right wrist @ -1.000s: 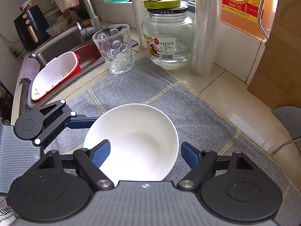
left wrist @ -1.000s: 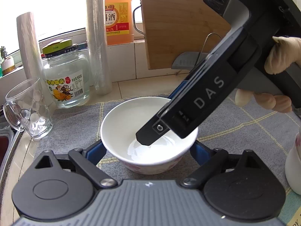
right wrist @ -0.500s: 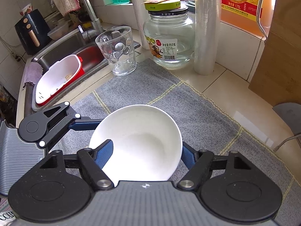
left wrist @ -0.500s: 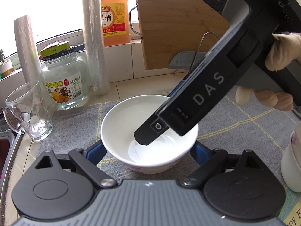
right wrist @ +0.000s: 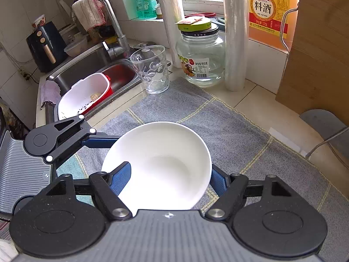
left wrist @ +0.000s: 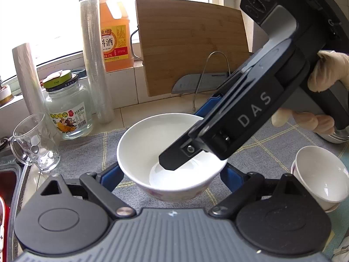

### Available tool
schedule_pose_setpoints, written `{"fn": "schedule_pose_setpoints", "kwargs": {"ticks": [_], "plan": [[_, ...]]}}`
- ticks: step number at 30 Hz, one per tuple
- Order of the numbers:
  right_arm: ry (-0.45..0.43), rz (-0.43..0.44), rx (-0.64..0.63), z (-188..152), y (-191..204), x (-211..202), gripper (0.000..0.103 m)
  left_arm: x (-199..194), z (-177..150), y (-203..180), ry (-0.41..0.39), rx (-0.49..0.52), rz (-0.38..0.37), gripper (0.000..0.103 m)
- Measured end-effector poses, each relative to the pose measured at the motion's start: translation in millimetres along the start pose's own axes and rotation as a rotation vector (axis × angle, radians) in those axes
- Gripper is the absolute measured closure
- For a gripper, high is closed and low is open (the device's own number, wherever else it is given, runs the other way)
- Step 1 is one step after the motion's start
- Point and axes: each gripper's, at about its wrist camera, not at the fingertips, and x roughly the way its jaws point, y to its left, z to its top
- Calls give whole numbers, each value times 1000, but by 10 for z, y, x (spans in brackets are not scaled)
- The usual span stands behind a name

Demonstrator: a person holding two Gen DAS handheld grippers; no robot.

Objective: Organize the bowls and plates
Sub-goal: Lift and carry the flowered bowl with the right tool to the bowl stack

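Note:
A white bowl (left wrist: 152, 144) with a pink pattern outside is over the grey mat (left wrist: 87, 148). My left gripper (left wrist: 170, 174) has its blue fingers on both sides of the bowl, shut on it. My right gripper (right wrist: 172, 174) comes in from the right and grips the same bowl (right wrist: 161, 163), one blue finger (right wrist: 121, 178) inside the rim and the other (right wrist: 218, 181) outside. In the left wrist view its black body (left wrist: 240, 120) reaches over the bowl. A second small white bowl (left wrist: 318, 172) stands at the right.
Behind the mat (right wrist: 240, 135) stand a glass mug (left wrist: 35, 144), a glass jar (left wrist: 67, 111), two rolls of film (left wrist: 96, 65), an orange bottle (left wrist: 114, 32) and a wooden board (left wrist: 192, 43) with a knife. A sink (right wrist: 87, 65) with a white strainer (right wrist: 85, 96) lies left.
The right gripper's fingers closed onto the bowl's rim. Both views pulled back and up a little, and the second small bowl came into view at the right.

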Motion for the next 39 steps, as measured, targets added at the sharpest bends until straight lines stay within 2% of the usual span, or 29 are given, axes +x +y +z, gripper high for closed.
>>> {"fn": "schedule_pose_setpoints", "kwargs": {"ticks": [5, 18, 39], "plan": [[-24, 2, 25, -130, 78, -224, 22, -152, 24, -146, -6, 7, -32, 9], [-62, -64, 89, -673, 219, -766, 22, -382, 20, -631, -1, 77, -146, 9], [-106, -223, 230, -1339, 104, -1424, 22, -284, 149, -1224, -10, 183, -335, 9]]}}
